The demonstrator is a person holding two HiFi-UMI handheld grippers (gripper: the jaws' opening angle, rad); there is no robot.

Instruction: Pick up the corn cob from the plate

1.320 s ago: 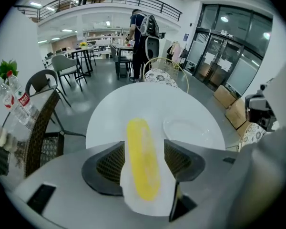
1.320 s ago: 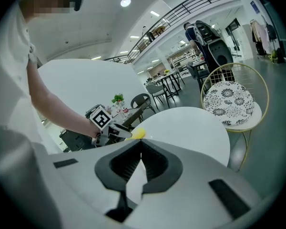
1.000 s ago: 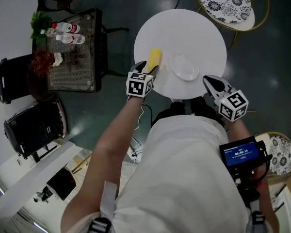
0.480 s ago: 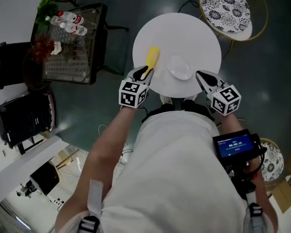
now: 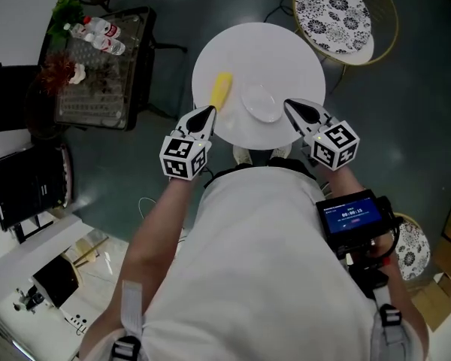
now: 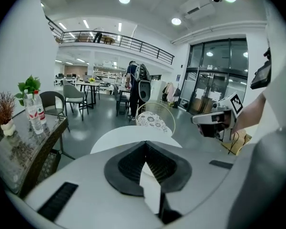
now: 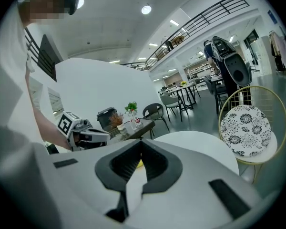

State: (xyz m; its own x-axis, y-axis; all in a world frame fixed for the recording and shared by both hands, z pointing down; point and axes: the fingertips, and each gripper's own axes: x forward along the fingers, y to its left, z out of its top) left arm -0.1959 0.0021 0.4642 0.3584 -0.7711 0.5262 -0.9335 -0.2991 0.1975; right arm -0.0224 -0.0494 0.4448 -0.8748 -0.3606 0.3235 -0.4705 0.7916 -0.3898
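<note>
The yellow corn cob lies on the round white table, just left of a small white plate, not on it. My left gripper hovers near the table's front edge, a short way from the cob's near end, shut with nothing in it. In the left gripper view its jaws meet tip to tip and the cob is hidden. My right gripper hangs over the front right of the table beside the plate, shut and empty. A yellow sliver of corn shows behind its jaws.
A glass side table with bottles and plants stands to the left, with black bins beyond it. A patterned round stool sits behind the table on the right. The person's body fills the lower head view.
The left gripper has drawn back from the cob's near end and its jaws have shut empty. Both grippers have risen. The cob stays on the table.
</note>
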